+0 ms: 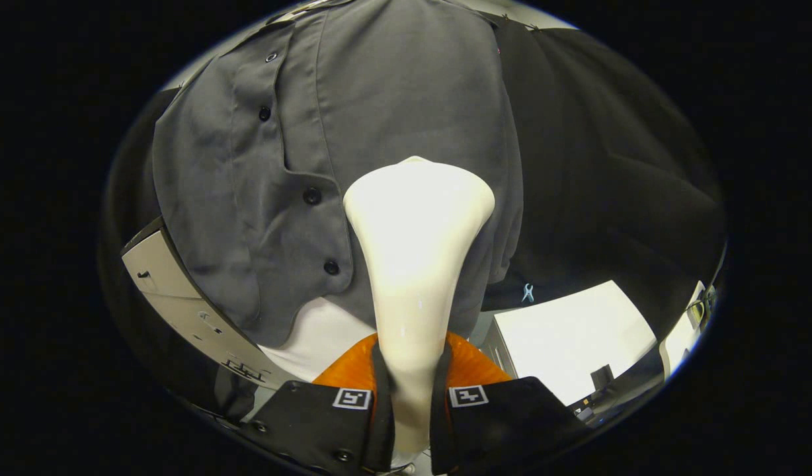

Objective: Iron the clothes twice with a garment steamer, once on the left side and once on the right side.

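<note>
Beyond your jaws, the grey shirt (379, 132) hung wide, its button placket at ten o'clock. At twelve, the steamer (416, 264) head pressed the cloth right of those buttons. Your gripper (411, 396) was clenched on the steamer's neck; a loosened squeeze could let it twist and snag a button.

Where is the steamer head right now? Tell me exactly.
In the gripper view the steamer head sits just beyond the gripper, whose jaws clamp its neck, against the hanging grey shirt, right of the button placket.
</note>
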The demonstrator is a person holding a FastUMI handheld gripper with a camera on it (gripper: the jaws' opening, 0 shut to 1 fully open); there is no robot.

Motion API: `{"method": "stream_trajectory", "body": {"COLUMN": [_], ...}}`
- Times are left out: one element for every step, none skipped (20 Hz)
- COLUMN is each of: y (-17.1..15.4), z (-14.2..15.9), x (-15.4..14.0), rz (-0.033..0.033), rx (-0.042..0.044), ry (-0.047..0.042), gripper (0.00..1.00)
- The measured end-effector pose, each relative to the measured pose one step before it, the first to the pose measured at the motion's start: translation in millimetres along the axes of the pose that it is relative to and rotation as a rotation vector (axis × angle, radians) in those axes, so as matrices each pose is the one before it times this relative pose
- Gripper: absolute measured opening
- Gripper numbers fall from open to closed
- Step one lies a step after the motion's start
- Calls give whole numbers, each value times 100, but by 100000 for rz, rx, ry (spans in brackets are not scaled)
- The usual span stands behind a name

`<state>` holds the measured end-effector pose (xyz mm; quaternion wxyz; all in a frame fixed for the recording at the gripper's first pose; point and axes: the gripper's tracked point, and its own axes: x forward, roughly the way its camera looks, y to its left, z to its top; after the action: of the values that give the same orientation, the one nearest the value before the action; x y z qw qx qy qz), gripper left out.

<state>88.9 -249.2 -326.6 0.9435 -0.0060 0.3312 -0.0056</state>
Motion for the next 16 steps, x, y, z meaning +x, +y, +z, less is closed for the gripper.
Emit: {"method": "stream_trajectory", "body": {"y": [-144, -139, -126, -18, -58, -35, -63, -45, -46, -154, -100, -203, -136, -122, -96, -141], "z": [-431, -293, -409, -315, -392, -291, -290, -328, -359, -420, -398, -385, -411, -342, -422, -292], "x": [106, 153, 30, 170, 111, 95, 108, 25, 60, 167, 117, 124, -89, 145, 127, 96], "rz": [139, 23, 102, 240, 235, 159, 160, 23, 27, 21, -26, -210, -199, 22, 10, -130], "rx": [348, -47, -8, -36, 108, 209, 97, 303, 309, 307, 290, 266, 155, 293, 143, 9], "ry": [566, 549, 432, 590, 498, 376, 428, 456, 436, 858, 836, 746, 625, 363, 327, 382], "gripper": [29, 29, 29, 29, 29, 29, 29, 29, 29, 29, 29, 29, 29, 29, 29, 29]}}
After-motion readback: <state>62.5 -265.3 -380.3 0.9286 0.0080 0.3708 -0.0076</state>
